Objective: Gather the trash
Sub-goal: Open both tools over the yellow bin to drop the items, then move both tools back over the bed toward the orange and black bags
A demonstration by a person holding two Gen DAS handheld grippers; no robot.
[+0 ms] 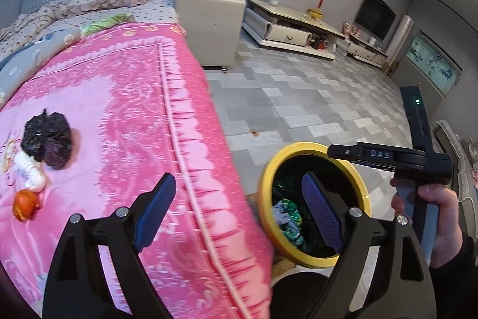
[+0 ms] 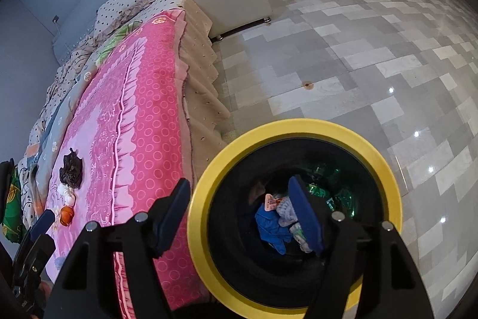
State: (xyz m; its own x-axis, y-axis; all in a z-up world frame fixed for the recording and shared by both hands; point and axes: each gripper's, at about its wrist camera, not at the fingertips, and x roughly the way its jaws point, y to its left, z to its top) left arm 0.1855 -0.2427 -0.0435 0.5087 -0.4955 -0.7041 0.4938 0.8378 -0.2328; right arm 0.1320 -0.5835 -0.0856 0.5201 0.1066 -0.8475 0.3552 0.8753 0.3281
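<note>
Progress: partly done, judging by how things lay; several crumpled wrappers (image 2: 279,221) already sat inside the yellow-rimmed bin (image 2: 209,184) on the floor beside the bed
Left to do: three bits of trash lay on the pink blanket (image 1: 125,97), well apart from the bin
Trash on bed, counted: one crumpled black bag (image 1: 47,136), one white crumpled piece (image 1: 31,169) touching it, one orange piece (image 1: 26,204) just beside the white one
Trash in bin, counted: at least a blue piece, a pale one and green foil; exact number could not be told
Bins: one
Left gripper (image 1: 239,208): jaws spread wide, nothing between them, straddling the bed edge and bin rim
Right gripper (image 2: 239,217): jaws spread, empty, one finger over the bin mouth
</note>
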